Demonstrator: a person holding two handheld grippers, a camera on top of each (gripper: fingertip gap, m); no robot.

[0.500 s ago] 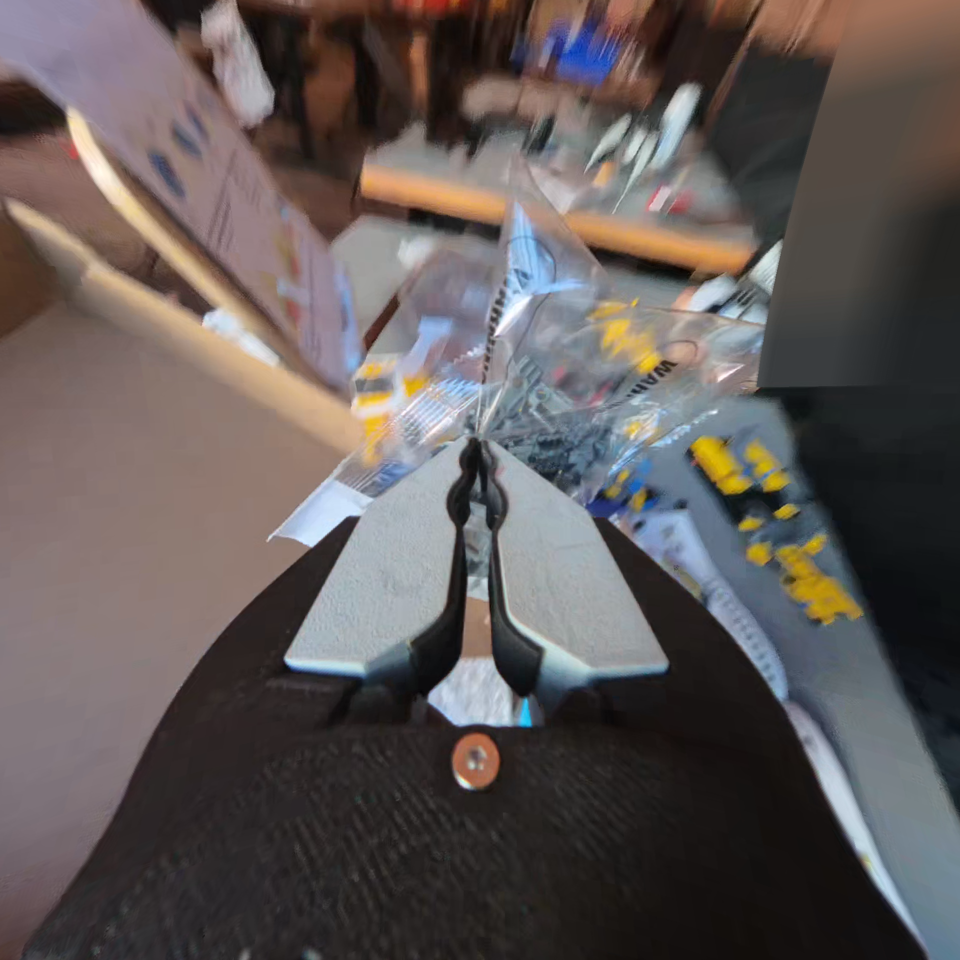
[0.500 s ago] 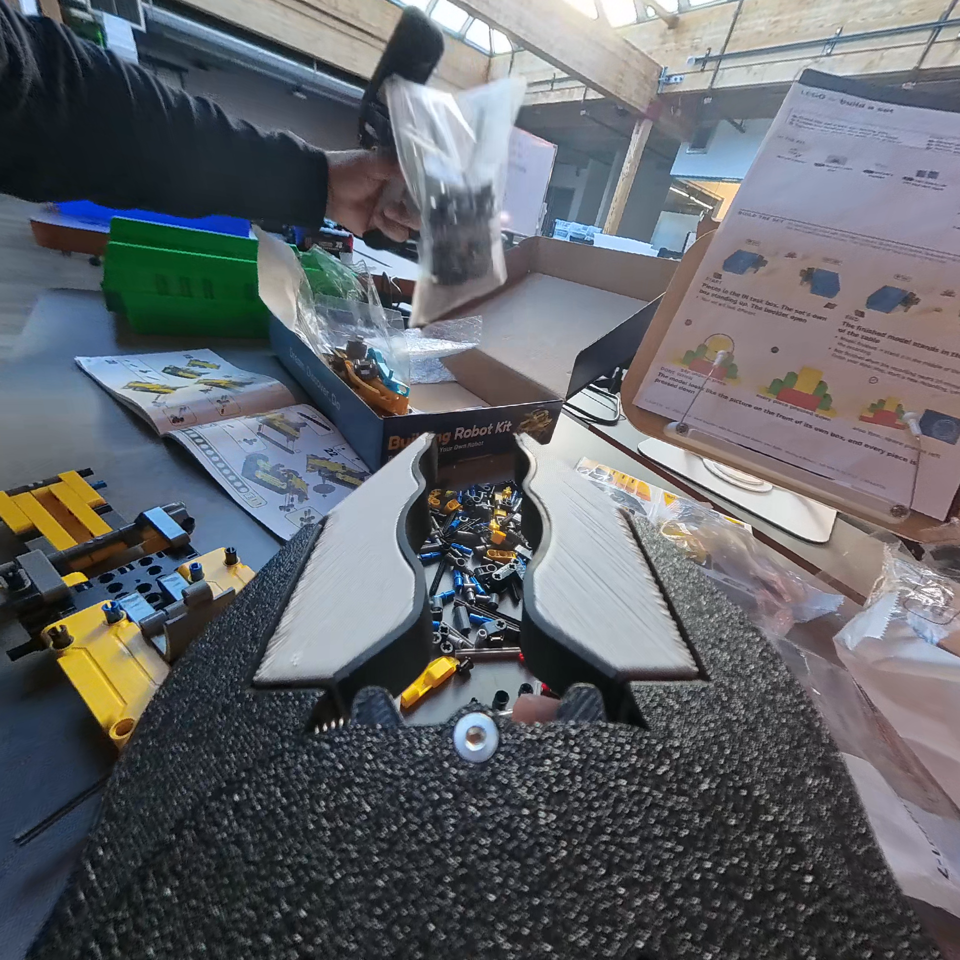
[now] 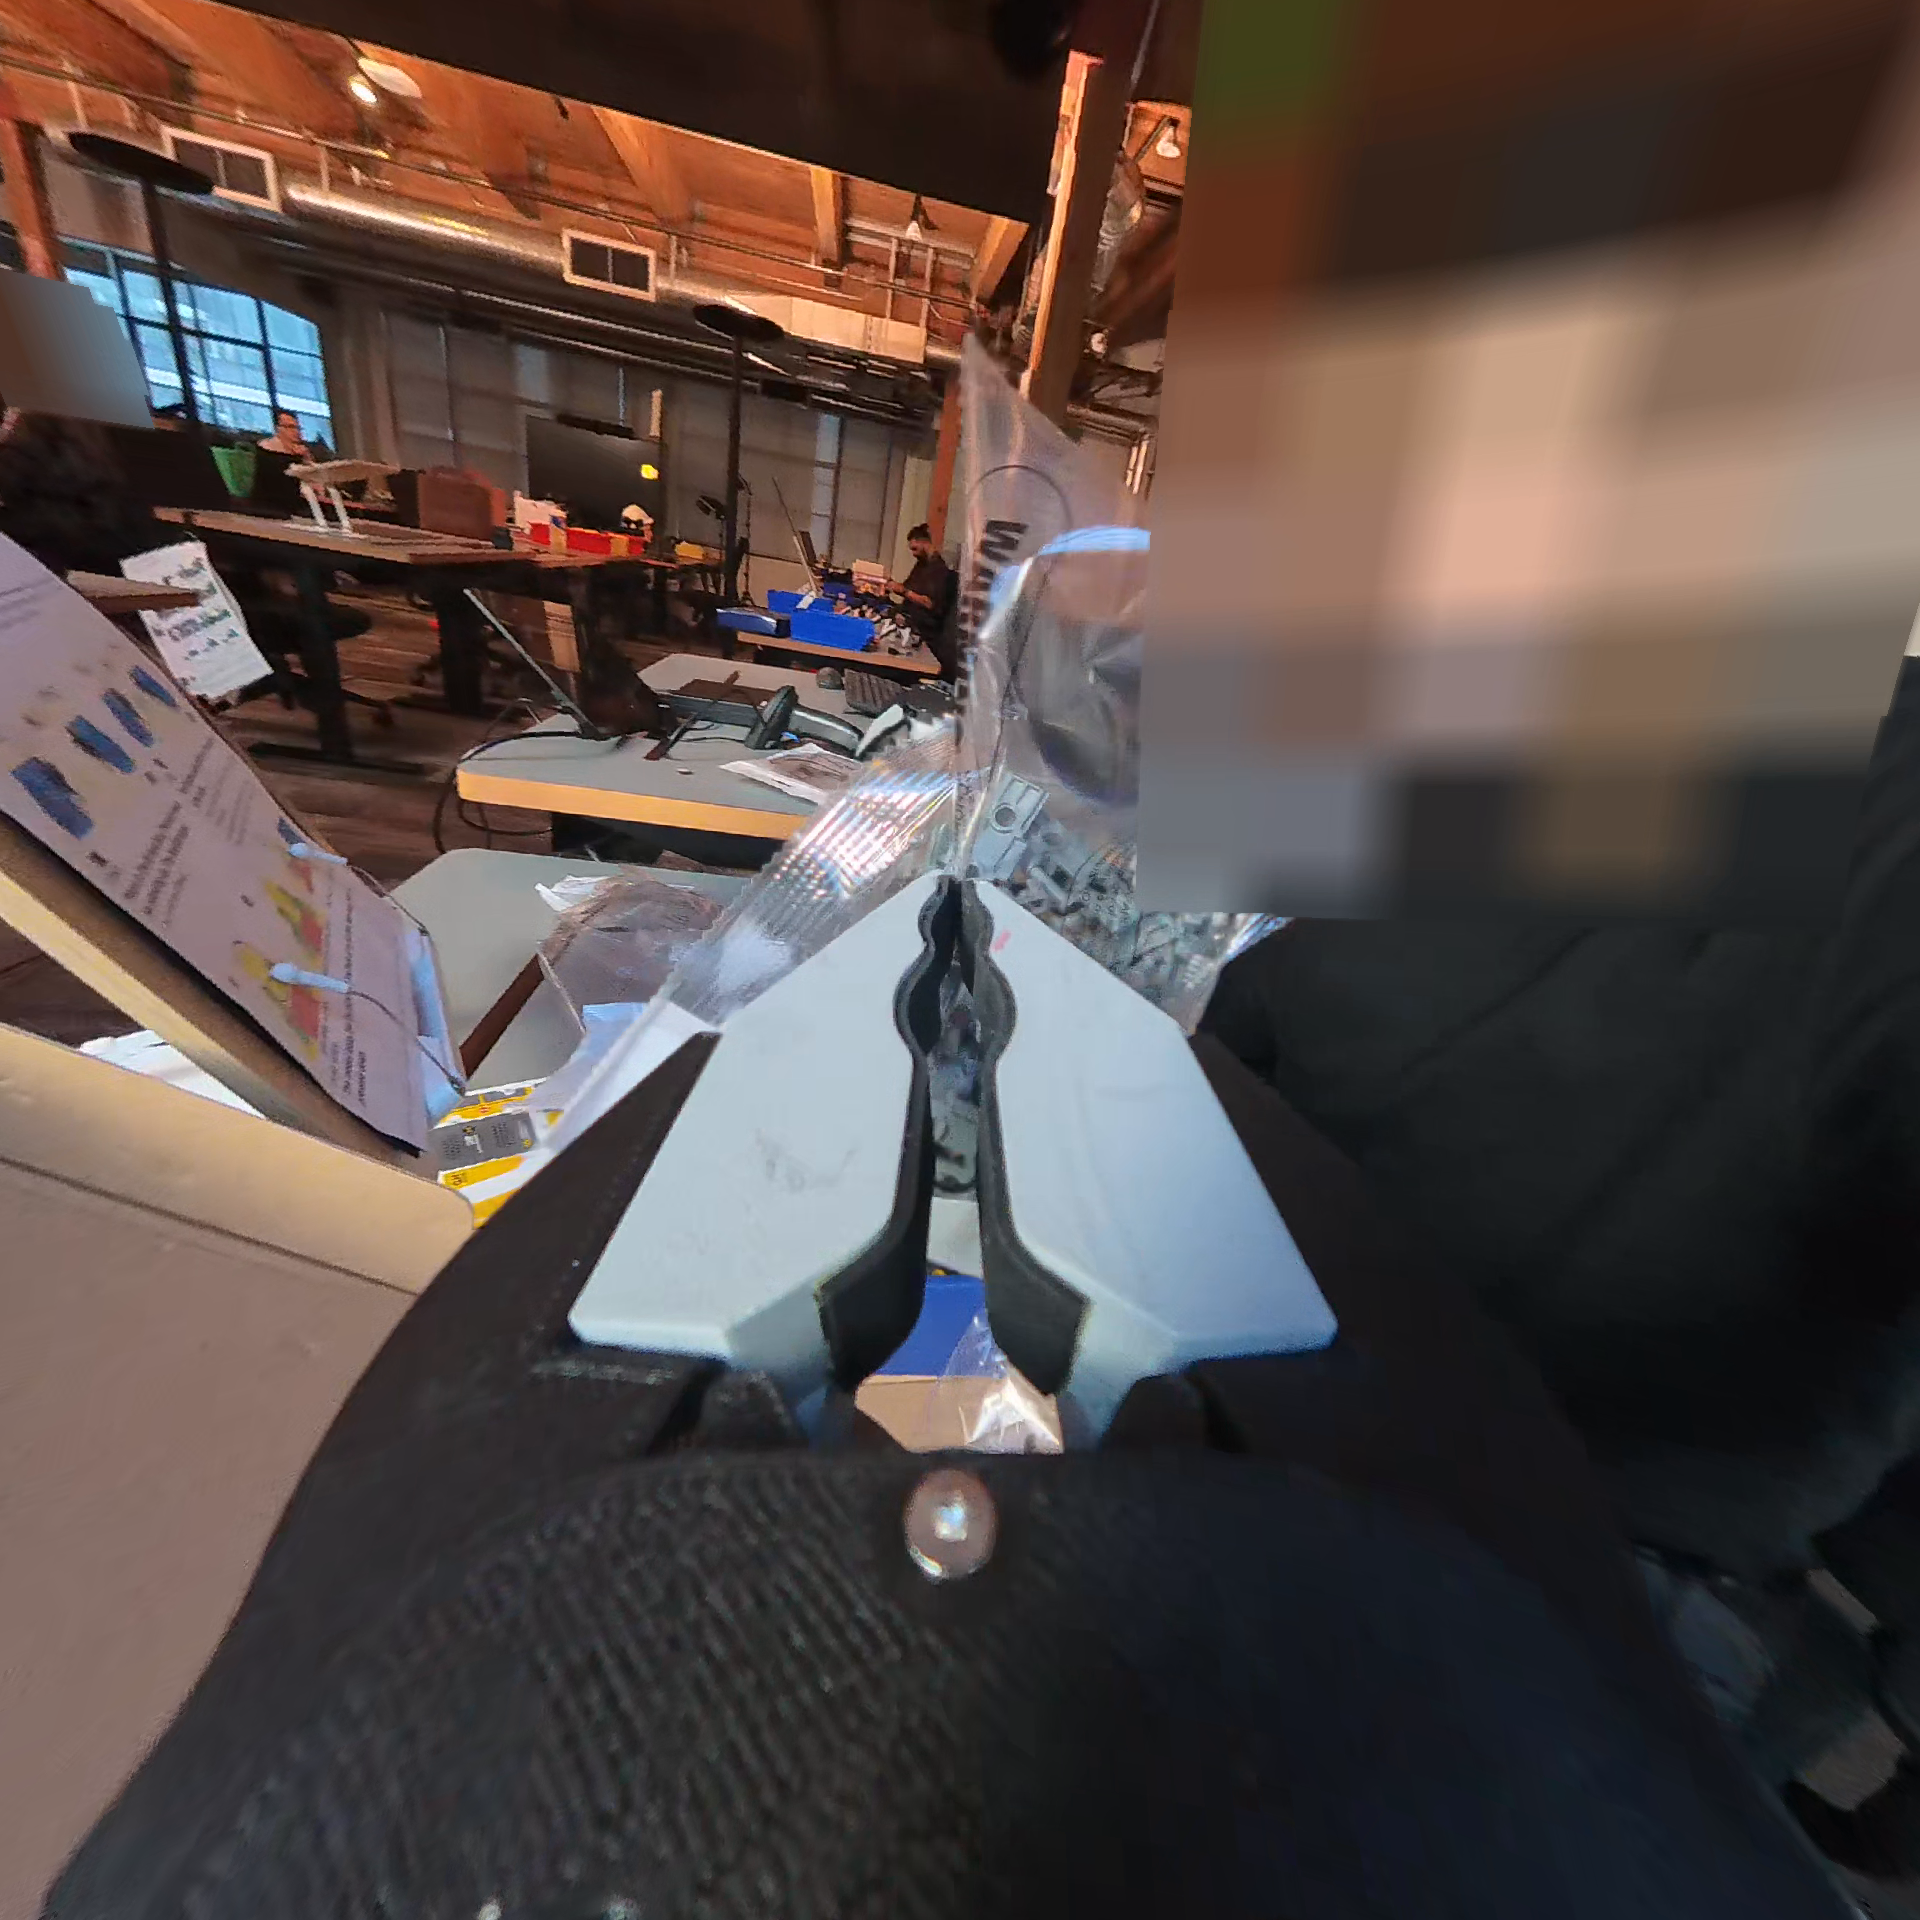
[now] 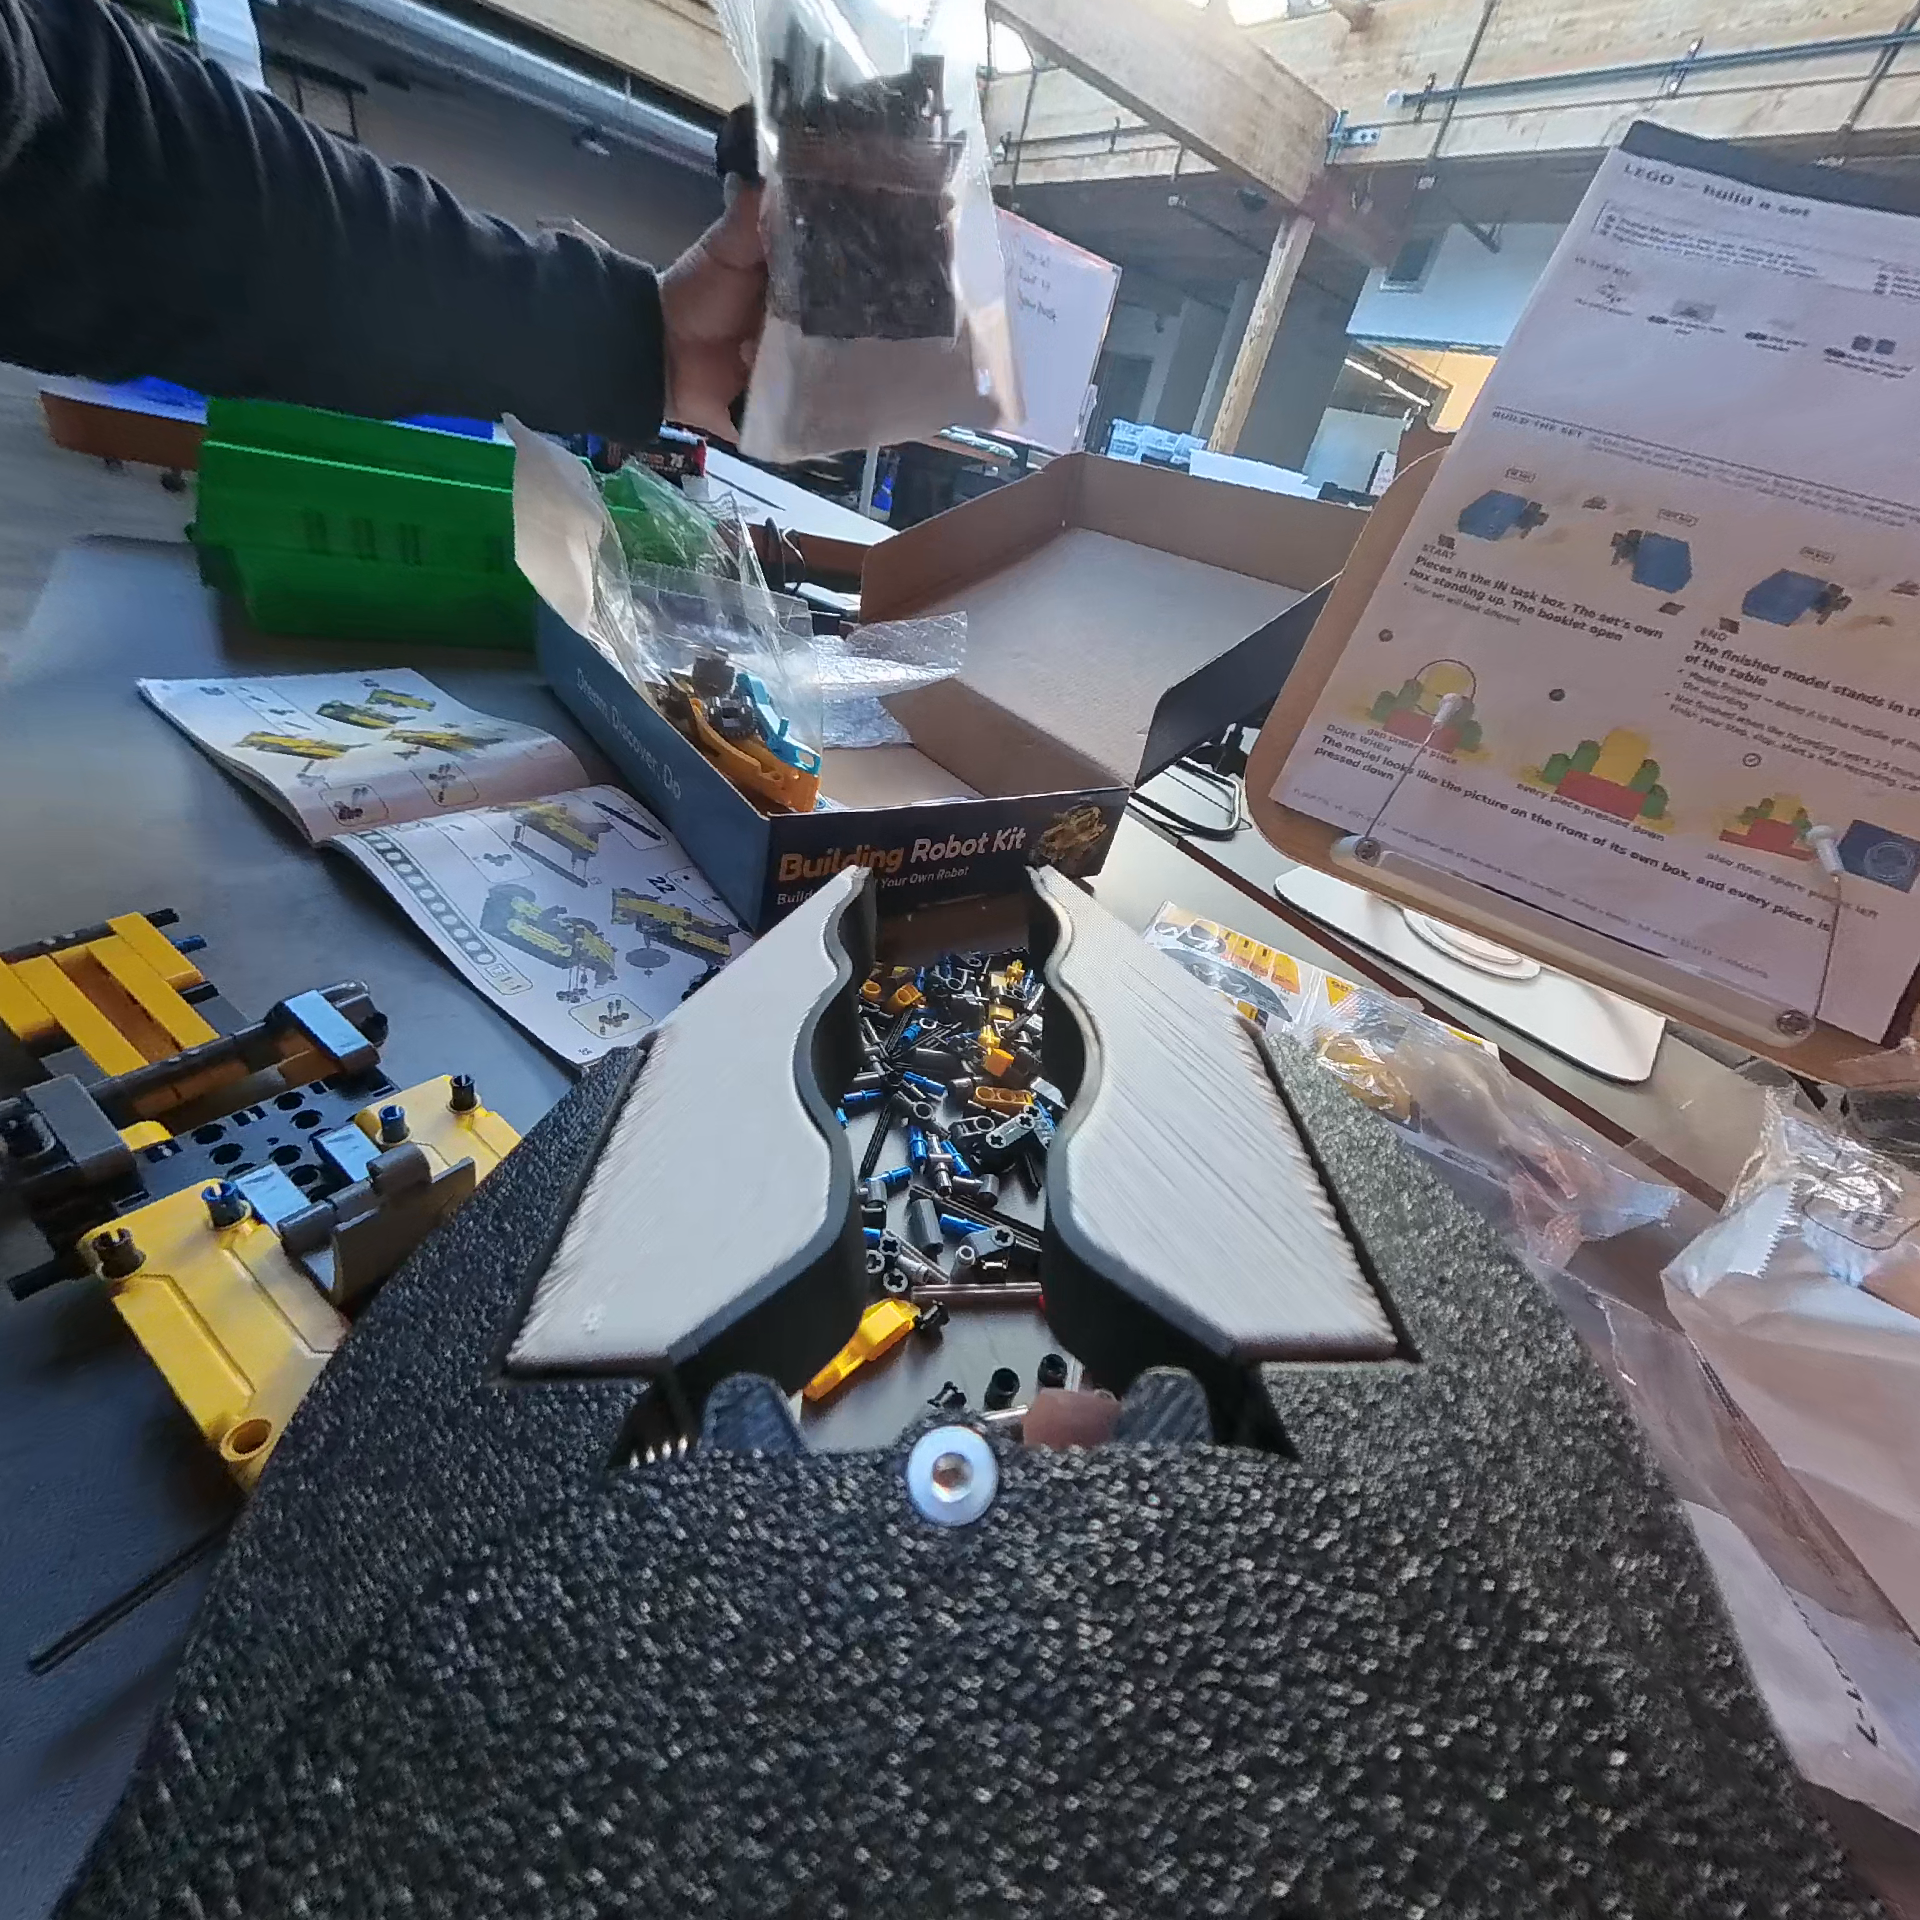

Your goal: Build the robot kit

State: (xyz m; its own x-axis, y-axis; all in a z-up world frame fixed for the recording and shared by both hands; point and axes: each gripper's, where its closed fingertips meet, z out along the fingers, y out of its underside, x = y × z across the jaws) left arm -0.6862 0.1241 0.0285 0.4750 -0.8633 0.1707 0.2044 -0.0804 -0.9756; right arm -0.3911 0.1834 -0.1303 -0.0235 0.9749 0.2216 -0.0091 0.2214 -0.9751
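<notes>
Left wrist view has the left tongs [image 3: 954,896] pinched tight on a clear plastic bag [image 3: 1023,665] of small grey parts, the film standing up from the tips. Left of the bag a printed sheet [image 3: 197,862] leans on a wooden stand.

In the right wrist view, with the kit box [image 4: 831,831] as landmark: far left of it on the grey worktop [image 4: 94,748] sits a half-built yellow and black model [image 4: 208,1174], and an open instruction booklet [image 4: 436,821] lies between model and box. Green bins [image 4: 353,530] stand behind the box's left end. Above the box a hand [image 4: 707,312] in a dark sleeve holds the left tool, and the same bag [image 4: 873,239] hangs from it in the air, dark parts bunched inside. Another bag with yellow and blue pieces [image 4: 727,707] rests in the box. Just in front of the box a heap of small loose parts [image 4: 956,1091] lies on the worktop, and the right tongs [image 4: 951,894] stand spread apart over it, gripping nothing. Right of the box are crumpled empty bags [image 4: 1507,1143] and a sheet on a stand [image 4: 1662,623].
</notes>
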